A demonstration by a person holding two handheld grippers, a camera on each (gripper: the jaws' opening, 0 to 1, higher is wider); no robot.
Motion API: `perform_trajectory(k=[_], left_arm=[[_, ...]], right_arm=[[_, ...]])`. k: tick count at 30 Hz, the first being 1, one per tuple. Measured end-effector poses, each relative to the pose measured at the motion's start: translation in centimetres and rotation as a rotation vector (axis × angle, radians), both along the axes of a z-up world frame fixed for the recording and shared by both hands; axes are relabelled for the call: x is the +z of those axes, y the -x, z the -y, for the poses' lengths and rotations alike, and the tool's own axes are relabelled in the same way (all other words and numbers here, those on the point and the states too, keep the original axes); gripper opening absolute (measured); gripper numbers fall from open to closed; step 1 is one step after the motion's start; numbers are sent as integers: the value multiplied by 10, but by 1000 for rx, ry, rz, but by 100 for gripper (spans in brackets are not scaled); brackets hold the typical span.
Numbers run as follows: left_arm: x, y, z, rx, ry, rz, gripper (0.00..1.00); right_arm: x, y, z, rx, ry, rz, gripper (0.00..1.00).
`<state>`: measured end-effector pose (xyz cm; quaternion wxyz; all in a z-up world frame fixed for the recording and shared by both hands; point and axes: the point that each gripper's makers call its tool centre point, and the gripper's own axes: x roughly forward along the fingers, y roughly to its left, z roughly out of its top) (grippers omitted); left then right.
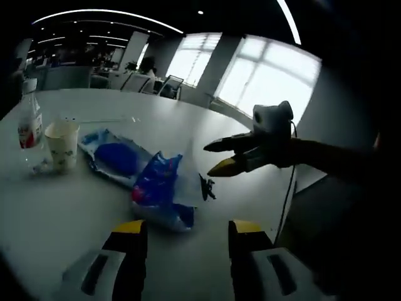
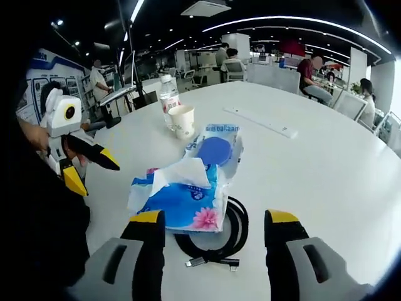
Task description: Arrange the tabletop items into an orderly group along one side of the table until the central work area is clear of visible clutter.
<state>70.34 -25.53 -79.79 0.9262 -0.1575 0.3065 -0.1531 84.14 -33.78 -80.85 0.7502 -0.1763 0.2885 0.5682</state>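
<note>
On the white round table lie a blue tissue pack with a tissue sticking out, a coiled black cable tucked under its near edge, and a clear bag with a blue round thing. Behind them stand a paper cup and a water bottle. My right gripper is open just short of the pack and cable. My left gripper hovers open at the table's left edge. In the left gripper view the tissue pack lies ahead of my open left gripper, with my right gripper open beyond it.
A long white strip lies farther out on the table. The cup and bottle stand near one table edge. Chairs, desks and seated people fill the office behind. The table's far right half is bare.
</note>
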Motion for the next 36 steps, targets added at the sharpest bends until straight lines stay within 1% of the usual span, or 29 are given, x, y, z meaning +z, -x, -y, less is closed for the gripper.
perform_trajectory(k=[1, 2, 4, 6, 10, 11, 14, 17, 21, 24, 25, 27, 30, 31, 32, 34, 36], left_arm=[[1, -1, 2, 0, 6, -5, 49], [-3, -5, 3, 5, 16, -20, 47], [-9, -8, 4, 5, 12, -35, 44], [-9, -12, 9, 12, 23, -46, 39], [-21, -13, 12, 26, 34, -88, 30], [-20, -14, 13, 34, 29, -100, 30], [-28, -14, 13, 50, 37, -121, 30], [-28, -17, 15, 72, 40, -137, 30], [-36, -20, 10, 96, 11, -152, 29], [-46, -21, 2, 136, 0, -187, 25], [-45, -23, 2, 149, 2, -191, 22], [-47, -25, 2, 160, 30, -206, 19], [-52, -27, 1, 169, 34, -211, 14], [-51, -26, 2, 170, 34, -210, 11], [-51, -25, 2, 176, 36, -213, 9], [-50, -24, 2, 181, 36, -216, 2], [-49, -21, 1, 177, 31, -222, 1]], right_arm=[[-3, -1, -1, 5, 1, -4, 58], [-5, -1, -1, 9, 3, -9, 56], [-9, 0, -3, 21, 13, -18, 53], [-11, 1, -4, 26, 12, -21, 52], [-15, -1, -8, 38, 3, -21, 46], [-16, -2, -9, 39, -1, -26, 46], [-17, -4, -11, 40, -7, -32, 43], [-20, -8, -14, 37, -14, -41, 40], [-27, -10, -17, 40, -19, -60, 34], [-30, -8, -20, 35, -21, -68, 28], [-31, -7, -21, 35, -24, -73, 26], [-32, -5, -22, 33, -24, -79, 21], [-38, -5, -20, 16, -13, -85, 11], [-40, -7, -19, 7, -13, -86, 4], [-41, -9, -18, 0, -12, -84, 5], [-41, -6, -18, -4, -19, -105, 4], [-41, -4, -17, -1, -20, -110, 4]])
